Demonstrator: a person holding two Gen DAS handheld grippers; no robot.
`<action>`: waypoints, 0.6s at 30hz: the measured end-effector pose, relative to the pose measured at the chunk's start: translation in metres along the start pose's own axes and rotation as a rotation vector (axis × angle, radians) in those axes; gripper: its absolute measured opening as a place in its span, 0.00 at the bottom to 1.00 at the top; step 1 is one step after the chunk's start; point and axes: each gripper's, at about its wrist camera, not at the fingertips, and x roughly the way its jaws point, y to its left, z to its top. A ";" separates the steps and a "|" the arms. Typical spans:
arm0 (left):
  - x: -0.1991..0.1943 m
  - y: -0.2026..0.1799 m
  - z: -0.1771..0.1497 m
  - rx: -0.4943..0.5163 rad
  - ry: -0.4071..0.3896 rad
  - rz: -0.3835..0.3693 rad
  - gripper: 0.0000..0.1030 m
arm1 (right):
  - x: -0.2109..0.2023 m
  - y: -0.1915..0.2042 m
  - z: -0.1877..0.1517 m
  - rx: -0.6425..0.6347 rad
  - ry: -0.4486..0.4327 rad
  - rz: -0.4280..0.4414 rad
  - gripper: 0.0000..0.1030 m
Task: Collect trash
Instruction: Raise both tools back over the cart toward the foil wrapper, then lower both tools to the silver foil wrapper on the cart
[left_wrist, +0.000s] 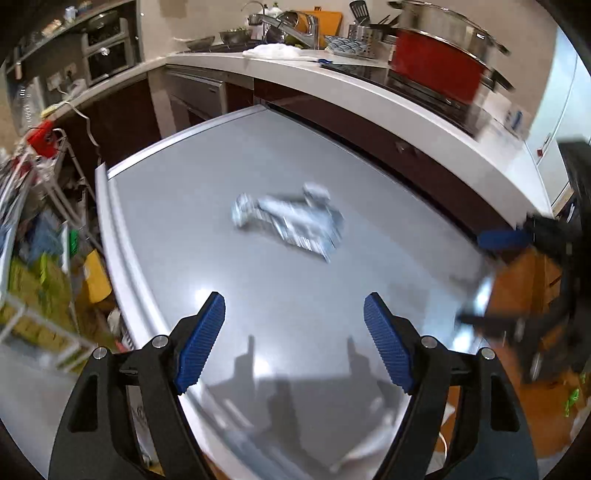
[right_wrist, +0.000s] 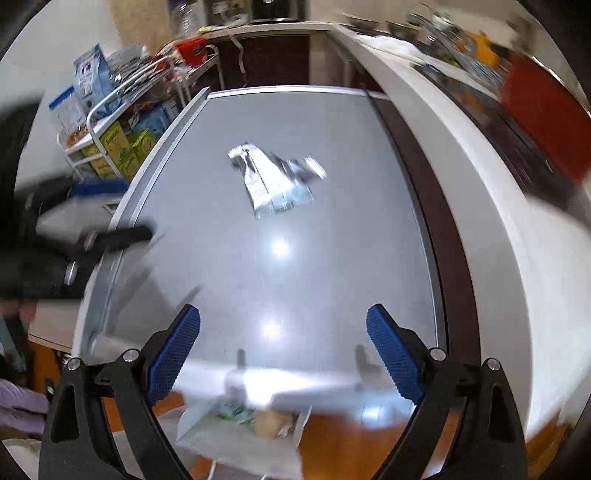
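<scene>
Our two grippers hang over the grey table (left_wrist: 258, 155), a foil wrapper ahead.

Our left gripper (left_wrist: 294, 313) is spread wide and empty; the crumpled wrapper (left_wrist: 288, 221) lies flat beyond its fingertips. Our right gripper (right_wrist: 283, 325) is equally wide, with the wrapper (right_wrist: 275, 181) well ahead.

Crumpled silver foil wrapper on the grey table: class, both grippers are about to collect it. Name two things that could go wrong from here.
1. The crumpled silver foil wrapper lies flat and thin on the smooth grey table, so the open left gripper might slide it rather than pinch it.
2. Both views are motion-blurred, and the open right gripper nears the same spot; the two could collide over the wrapper.
</scene>
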 end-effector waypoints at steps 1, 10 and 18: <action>0.010 0.007 0.014 -0.001 0.016 -0.024 0.76 | 0.008 0.001 0.010 -0.009 0.006 0.007 0.88; 0.092 0.036 0.094 0.084 0.119 0.018 0.76 | 0.058 -0.005 0.055 -0.007 0.060 0.027 0.92; 0.128 0.025 0.092 0.317 0.185 0.153 0.76 | 0.062 -0.015 0.053 0.044 0.067 0.038 0.92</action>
